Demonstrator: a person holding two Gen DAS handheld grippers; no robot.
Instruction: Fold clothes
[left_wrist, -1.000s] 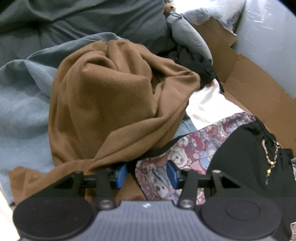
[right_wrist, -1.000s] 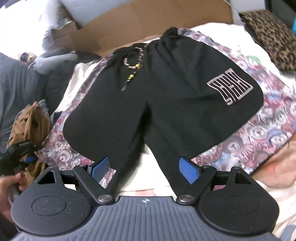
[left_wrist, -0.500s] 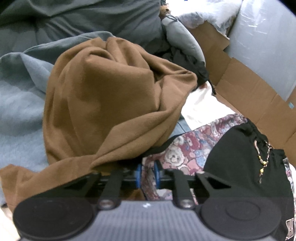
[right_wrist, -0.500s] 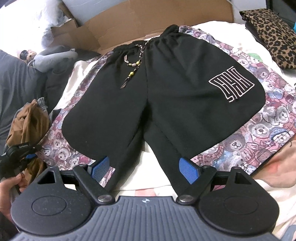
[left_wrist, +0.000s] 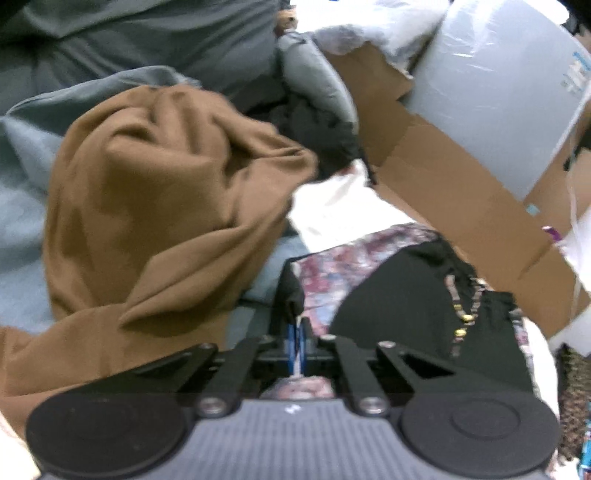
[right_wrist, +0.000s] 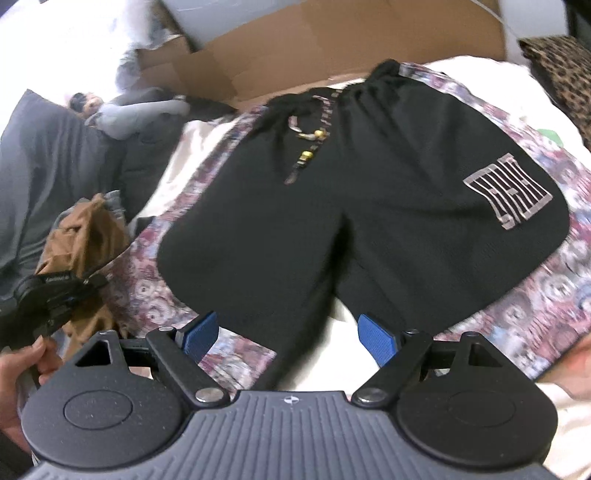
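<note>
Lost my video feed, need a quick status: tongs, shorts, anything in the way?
Left tongs shut on bear-print cloth edge. Right tongs open over black shorts, which lie flat on the cloth. Brown garment heaped beside the left tongs.

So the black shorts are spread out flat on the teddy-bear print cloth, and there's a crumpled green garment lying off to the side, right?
Not quite: the crumpled garment is brown, not green, as the left wrist view shows. The rest holds: the black shorts are spread out flat on the teddy-bear print cloth.

Left tool (left_wrist: 296, 341) pinched closed; right tool (right_wrist: 291, 334) spread wide.
</note>
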